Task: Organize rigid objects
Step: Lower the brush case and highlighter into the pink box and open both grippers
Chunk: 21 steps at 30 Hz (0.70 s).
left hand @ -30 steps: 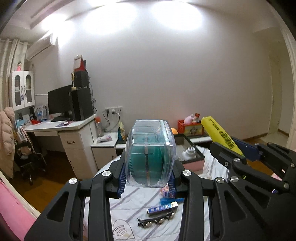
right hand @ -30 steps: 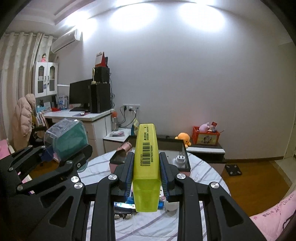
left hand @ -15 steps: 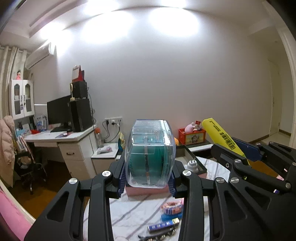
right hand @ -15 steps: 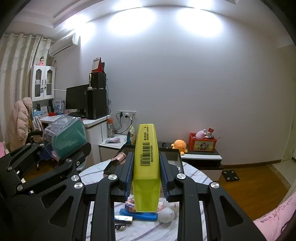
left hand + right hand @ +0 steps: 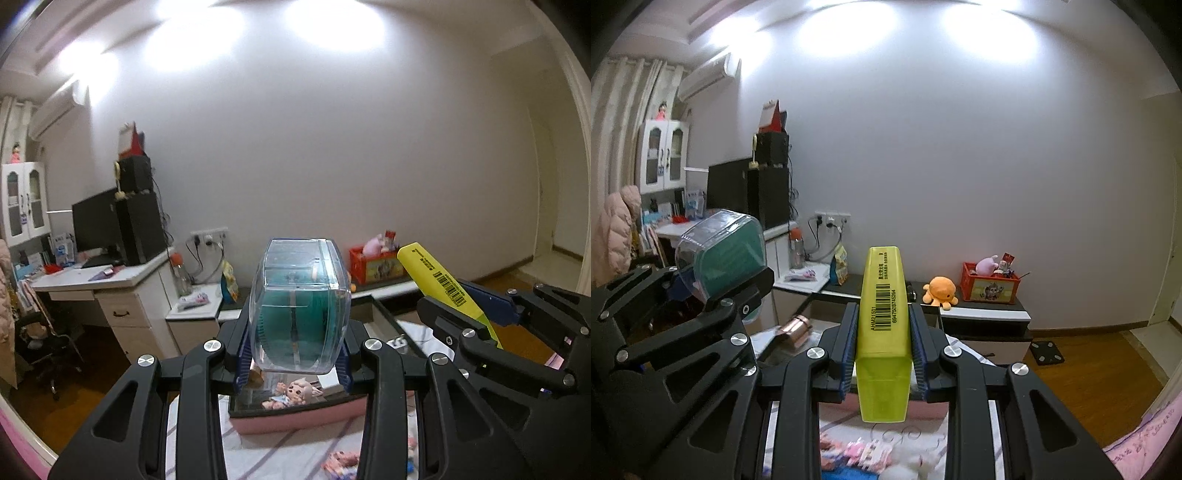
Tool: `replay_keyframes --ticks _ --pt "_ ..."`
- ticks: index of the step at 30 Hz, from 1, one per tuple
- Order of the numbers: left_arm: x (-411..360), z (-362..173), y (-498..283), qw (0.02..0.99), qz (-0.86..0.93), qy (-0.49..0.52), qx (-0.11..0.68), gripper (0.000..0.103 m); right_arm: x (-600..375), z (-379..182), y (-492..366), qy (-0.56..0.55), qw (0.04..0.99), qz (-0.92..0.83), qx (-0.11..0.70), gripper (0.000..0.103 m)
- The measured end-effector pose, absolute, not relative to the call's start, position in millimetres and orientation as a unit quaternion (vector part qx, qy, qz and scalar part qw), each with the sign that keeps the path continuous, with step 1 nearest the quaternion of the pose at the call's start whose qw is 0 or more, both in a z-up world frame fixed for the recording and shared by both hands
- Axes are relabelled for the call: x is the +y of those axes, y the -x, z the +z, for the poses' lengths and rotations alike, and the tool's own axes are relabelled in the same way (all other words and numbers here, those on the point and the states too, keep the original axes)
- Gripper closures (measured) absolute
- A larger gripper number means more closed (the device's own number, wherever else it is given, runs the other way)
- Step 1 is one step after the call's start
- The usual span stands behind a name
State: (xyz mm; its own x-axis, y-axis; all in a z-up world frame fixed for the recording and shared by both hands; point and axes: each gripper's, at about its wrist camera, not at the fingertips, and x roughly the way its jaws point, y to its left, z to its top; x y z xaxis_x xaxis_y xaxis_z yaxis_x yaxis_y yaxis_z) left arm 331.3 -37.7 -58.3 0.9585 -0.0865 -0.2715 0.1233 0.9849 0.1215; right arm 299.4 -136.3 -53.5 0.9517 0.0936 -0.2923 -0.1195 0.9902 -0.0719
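Observation:
My left gripper [image 5: 295,354] is shut on a clear plastic case with a teal insert [image 5: 299,306] and holds it in the air just before a pink tray [image 5: 295,419]. It also shows in the right wrist view [image 5: 727,254]. My right gripper [image 5: 883,354] is shut on a yellow highlighter [image 5: 883,332] with a barcode, held upright above the table. The highlighter also shows in the left wrist view [image 5: 443,284]. A small doll [image 5: 291,393] lies in the tray.
The tray stands on a round table with a white striped cloth [image 5: 288,458]. Small toys and a blue item [image 5: 864,454] lie on the cloth below the grippers. A copper tube [image 5: 794,328] lies at the tray's left. A desk [image 5: 110,288] and a low cabinet [image 5: 979,314] stand by the wall.
Both grippers have moved forward over the table toward the pink tray, each keeping its object. The loose items on the cloth have slid down in view.

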Motion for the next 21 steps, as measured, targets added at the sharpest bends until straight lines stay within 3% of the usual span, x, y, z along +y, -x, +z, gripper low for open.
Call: replay_keyframes --ticks 6,16,21 --pt "-38.5 -78.9 -410.7 0.975 -0.070 -0.069 0.198 0.066 -134.6 -71.8 -368.0 0.056 0.979 0.057 0.190 0.076" --pt "-51.8 -160.0 -508.2 0.932 -0.066 -0.094 0.344 0.066 -142.4 -144.2 -462.2 0.056 0.944 0.071 0.318 0.076" --pt "-45.8 -169.0 -520.6 0.929 -0.056 -0.087 0.354 0.063 -147.3 -153.5 -480.8 0.043 0.931 0.089 0.350 0.075"
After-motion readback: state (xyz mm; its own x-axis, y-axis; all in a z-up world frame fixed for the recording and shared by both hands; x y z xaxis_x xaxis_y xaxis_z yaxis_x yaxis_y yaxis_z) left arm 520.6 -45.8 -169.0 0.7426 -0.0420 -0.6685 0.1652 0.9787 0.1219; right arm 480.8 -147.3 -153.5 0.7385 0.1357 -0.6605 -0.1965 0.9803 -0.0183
